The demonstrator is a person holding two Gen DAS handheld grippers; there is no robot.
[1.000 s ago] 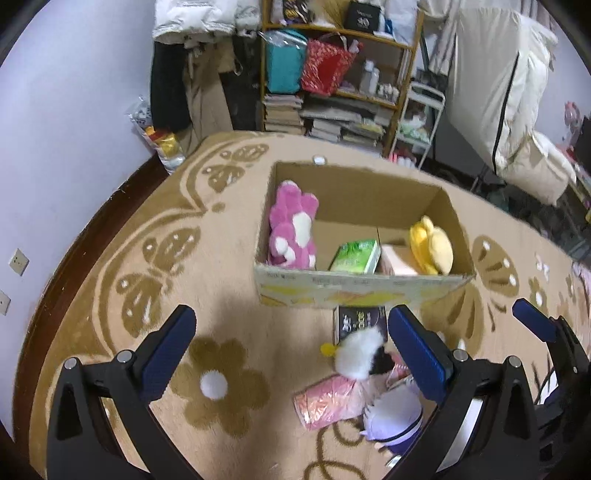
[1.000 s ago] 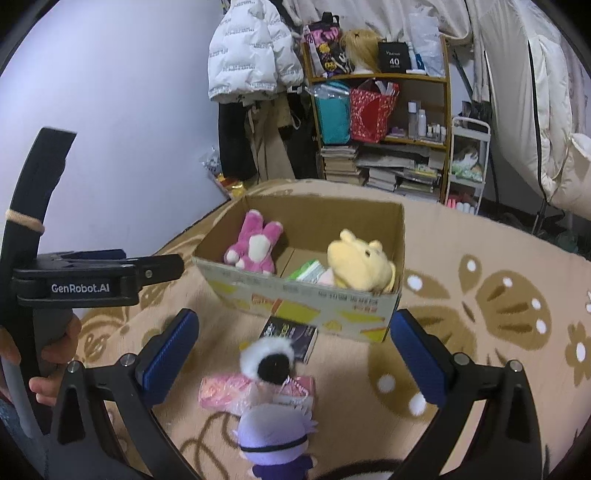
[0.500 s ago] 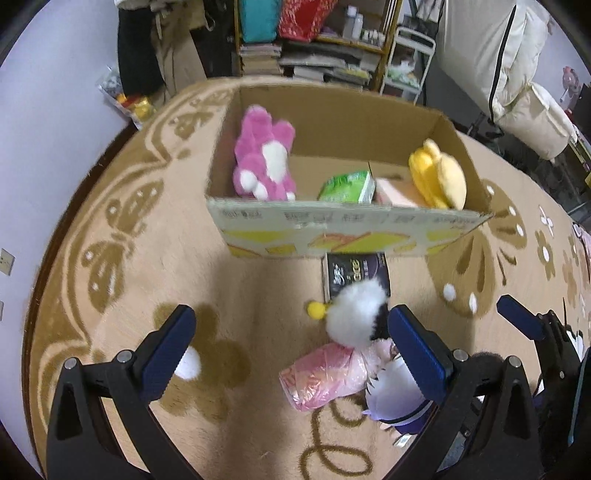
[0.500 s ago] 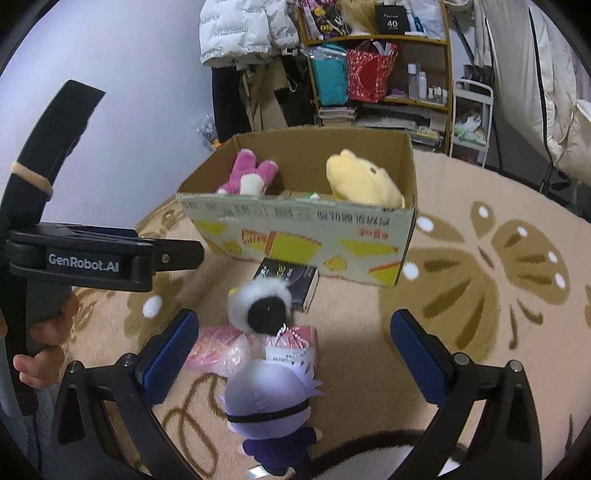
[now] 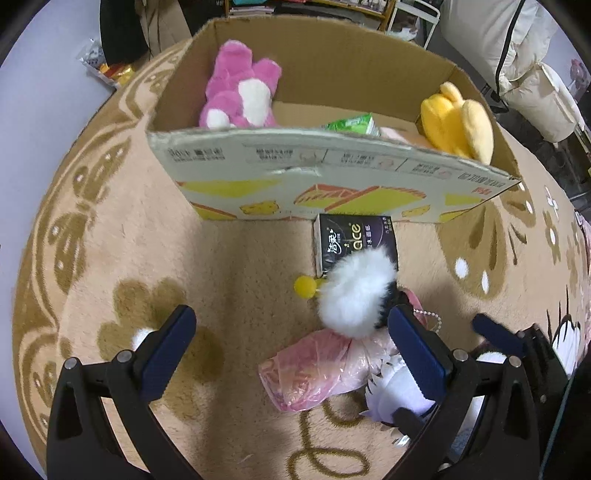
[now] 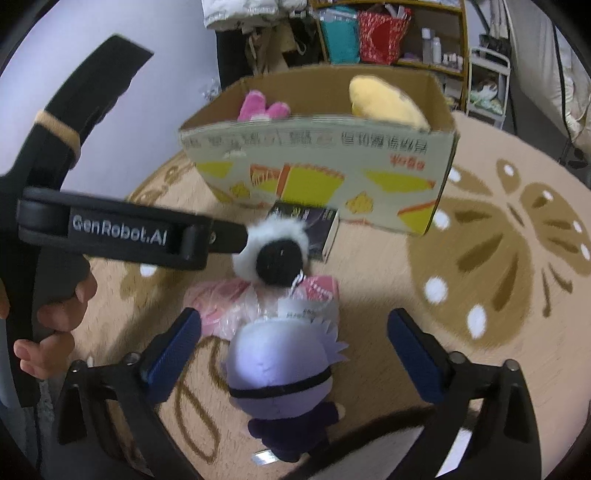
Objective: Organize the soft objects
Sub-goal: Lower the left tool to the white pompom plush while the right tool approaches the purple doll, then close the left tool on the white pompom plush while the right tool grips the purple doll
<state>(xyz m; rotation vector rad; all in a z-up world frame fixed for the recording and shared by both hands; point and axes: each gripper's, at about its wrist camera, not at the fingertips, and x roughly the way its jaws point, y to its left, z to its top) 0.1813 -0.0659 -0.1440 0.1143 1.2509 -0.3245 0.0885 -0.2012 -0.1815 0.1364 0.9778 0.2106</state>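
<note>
A cardboard box on the carpet holds a pink plush, a yellow plush and a green pack. In front of it lie a black tissue pack, a white-and-black fluffy toy, a pink plastic pack and a lilac-haired doll. My left gripper is open, low over the pink pack. My right gripper is open, its fingers either side of the doll. The box, fluffy toy and left gripper's arm show in the right wrist view.
The beige carpet with brown flower and butterfly patterns spreads all around. A shelf with bags and bottles stands behind the box, beside hanging coats. A white cart and a cream padded cover are at the back right.
Both grippers have moved forward and down toward the pile in front of the box. The right gripper now straddles the lilac doll. Both stay open.
</note>
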